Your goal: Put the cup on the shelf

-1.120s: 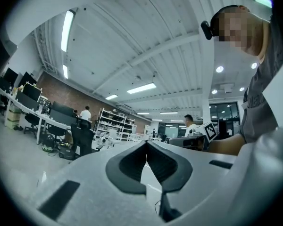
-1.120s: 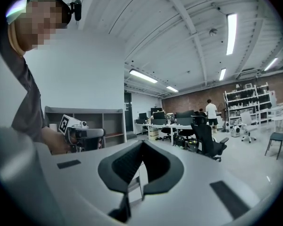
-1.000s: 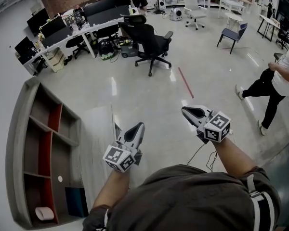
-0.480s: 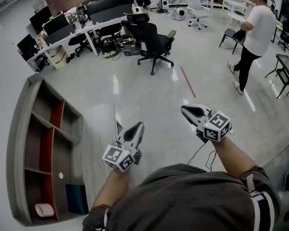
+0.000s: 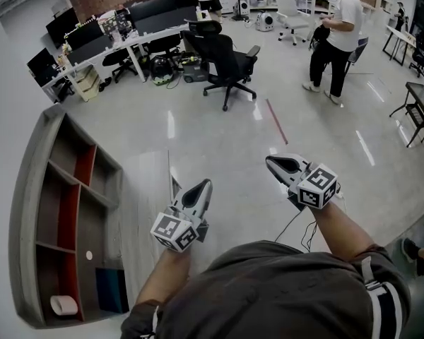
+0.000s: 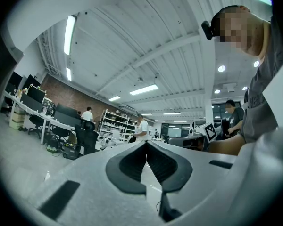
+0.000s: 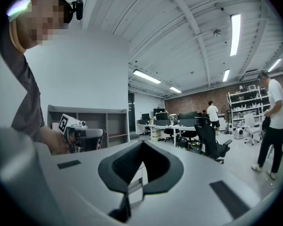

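A grey shelf (image 5: 49, 210) with red dividers stands at the left in the head view. A small white cup (image 5: 63, 304) sits in its nearest end compartment. My left gripper (image 5: 205, 183) hangs in the air to the right of the shelf, shut and empty; its dark pads (image 6: 132, 161) meet with nothing between them. My right gripper (image 5: 270, 160) is further right at about the same height, also shut and empty. In the right gripper view the shelf (image 7: 108, 121) shows behind the left gripper (image 7: 82, 135).
A grey wood-grain surface (image 5: 145, 210) lies beside the shelf under the left gripper. A dark blue box (image 5: 112, 293) stands by the cup. Further off are a black office chair (image 5: 222, 62), desks (image 5: 120, 37), a red floor line (image 5: 275, 121) and a person in a white shirt (image 5: 336, 37).
Both grippers have stayed in place and shut. The person in the white shirt has walked from the right edge to the far middle of the room.
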`<state>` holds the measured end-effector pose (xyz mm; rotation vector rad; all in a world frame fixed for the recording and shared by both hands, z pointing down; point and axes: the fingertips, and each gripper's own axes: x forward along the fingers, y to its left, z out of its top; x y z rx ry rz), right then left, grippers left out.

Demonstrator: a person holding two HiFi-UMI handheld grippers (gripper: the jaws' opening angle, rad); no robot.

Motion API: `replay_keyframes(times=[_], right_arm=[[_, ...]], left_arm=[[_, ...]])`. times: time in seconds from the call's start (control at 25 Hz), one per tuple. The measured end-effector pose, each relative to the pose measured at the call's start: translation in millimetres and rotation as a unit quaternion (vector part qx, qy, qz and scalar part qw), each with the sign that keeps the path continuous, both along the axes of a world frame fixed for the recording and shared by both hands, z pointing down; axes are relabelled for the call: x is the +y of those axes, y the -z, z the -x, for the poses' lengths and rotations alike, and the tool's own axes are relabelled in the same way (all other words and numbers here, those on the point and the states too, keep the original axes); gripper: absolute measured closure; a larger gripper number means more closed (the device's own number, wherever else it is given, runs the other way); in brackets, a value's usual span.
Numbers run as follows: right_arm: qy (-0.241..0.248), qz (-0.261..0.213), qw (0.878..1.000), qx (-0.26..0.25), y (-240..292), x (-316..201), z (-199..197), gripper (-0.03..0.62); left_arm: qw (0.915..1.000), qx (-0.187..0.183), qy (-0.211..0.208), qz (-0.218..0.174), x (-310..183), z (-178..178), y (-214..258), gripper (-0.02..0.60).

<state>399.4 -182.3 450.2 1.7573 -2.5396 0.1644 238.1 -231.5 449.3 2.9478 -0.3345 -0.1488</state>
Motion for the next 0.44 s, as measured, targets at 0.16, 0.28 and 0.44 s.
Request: replay_keyframes(times=[0.16, 0.28, 0.44], right_arm=[[0.002, 0.001, 1.000, 0.000, 2.2, -0.1, 1.6, 0.605], [0.003, 0.001, 1.000, 0.001, 2.7, 0.1, 2.6, 0.605], [0.003, -0.002, 1.000, 0.003, 1.1, 1.7, 4.3, 0.605]], left_arm=[[1.0000, 0.001, 0.001, 0.001, 0.9, 0.2, 2.0, 0.577], [1.0000, 0.001, 0.001, 0.000, 1.8, 0.4, 3.2, 0.577], [1.0000, 0.003, -0.001, -0.002, 3.9, 0.7, 2.4, 0.577]])
